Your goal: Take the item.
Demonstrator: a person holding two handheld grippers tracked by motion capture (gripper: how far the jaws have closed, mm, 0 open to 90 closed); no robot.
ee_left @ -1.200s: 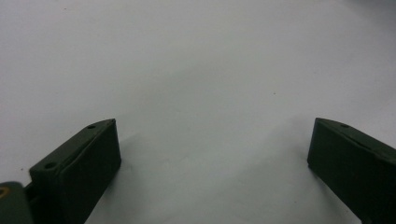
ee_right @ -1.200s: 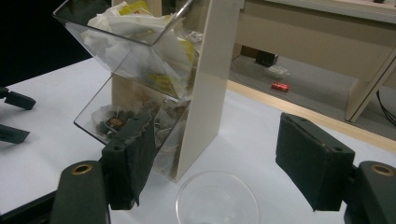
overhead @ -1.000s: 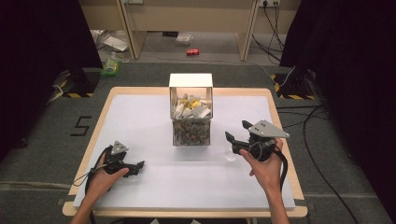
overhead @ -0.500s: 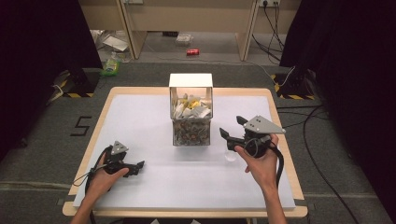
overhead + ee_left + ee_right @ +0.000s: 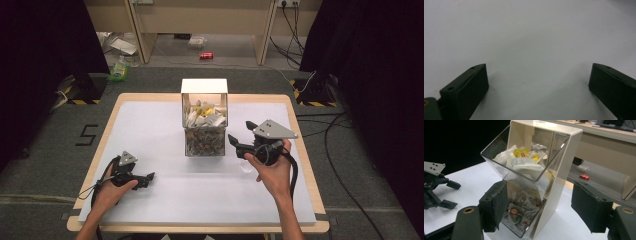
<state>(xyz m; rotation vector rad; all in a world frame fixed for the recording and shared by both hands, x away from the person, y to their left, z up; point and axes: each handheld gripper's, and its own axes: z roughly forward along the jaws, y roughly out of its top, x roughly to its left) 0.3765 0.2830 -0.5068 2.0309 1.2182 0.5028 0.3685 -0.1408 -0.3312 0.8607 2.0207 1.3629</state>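
A white dispenser box (image 5: 204,120) stands at the middle of the table. In the right gripper view the dispenser box (image 5: 541,167) has two clear tilted bins: the upper one holds white and yellow sachets (image 5: 522,161), the lower one brown tea bags (image 5: 521,210). My right gripper (image 5: 241,132) hovers just right of the box, pointing at it, open, with nothing between its jaws. The same gripper (image 5: 541,207) faces the lower bin from close by. My left gripper (image 5: 147,180) rests at the near left, open over bare white table (image 5: 531,45).
The white table top (image 5: 150,125) has a wooden rim. A small clear object (image 5: 246,165) lies on it under my right hand. The left gripper (image 5: 437,192) appears far left in the right gripper view. A red can (image 5: 206,55) and cables (image 5: 345,150) lie on the floor.
My right gripper has moved a little left and up, closer to the dispenser box, with its jaws as wide as before. The left gripper has stayed put.
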